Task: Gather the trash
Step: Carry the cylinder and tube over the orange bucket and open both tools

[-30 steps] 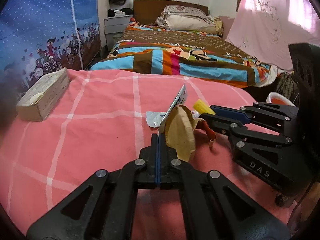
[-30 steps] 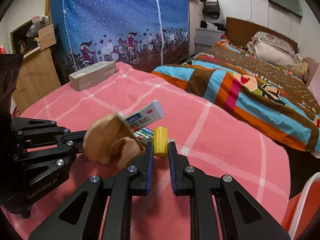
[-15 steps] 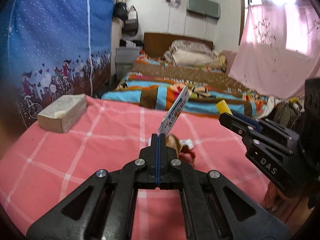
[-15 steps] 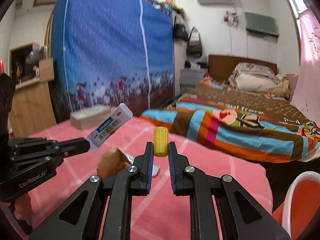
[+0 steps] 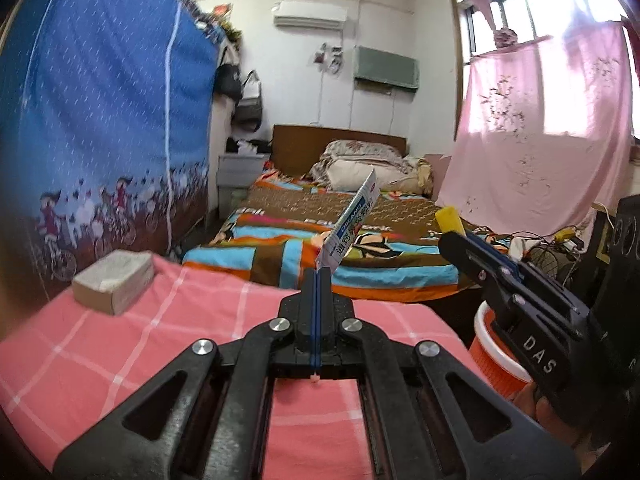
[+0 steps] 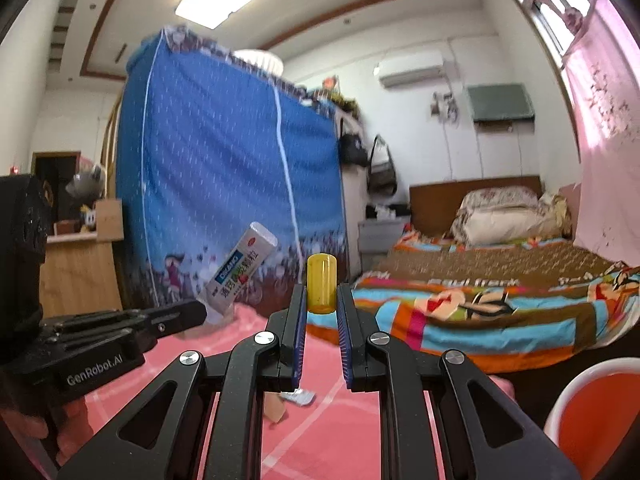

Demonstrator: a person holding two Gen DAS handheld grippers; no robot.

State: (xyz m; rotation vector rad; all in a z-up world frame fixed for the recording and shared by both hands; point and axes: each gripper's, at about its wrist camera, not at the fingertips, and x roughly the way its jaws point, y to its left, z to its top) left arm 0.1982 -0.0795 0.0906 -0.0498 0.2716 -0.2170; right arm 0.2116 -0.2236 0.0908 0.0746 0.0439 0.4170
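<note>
My left gripper [image 5: 319, 276] is shut on the bottom edge of a flat white and blue wrapper [image 5: 352, 224], which sticks up and to the right above the pink checked table [image 5: 160, 340]. The right wrist view shows that wrapper [image 6: 240, 276] held up at the left by the left gripper [image 6: 200, 314]. My right gripper [image 6: 321, 300] is shut on a small yellow cylinder [image 6: 321, 288] standing upright between its pads. In the left wrist view the right gripper [image 5: 452, 236] is raised at the right with the yellow cylinder [image 5: 448, 218] at its tip.
An orange bin with a white rim [image 5: 490, 356] stands below the table's right edge, seen also as the bin [image 6: 592, 412] at the lower right. A pale block [image 5: 114, 280] lies at the table's far left. Brown scrap and a silvery scrap [image 6: 298, 396] lie on the cloth. A bed [image 5: 340, 248] is beyond.
Both grippers have risen off the table and tilted up toward level, carrying the wrapper and the yellow cylinder. The brown scrap stayed on the cloth below. The orange bin has come into view.
</note>
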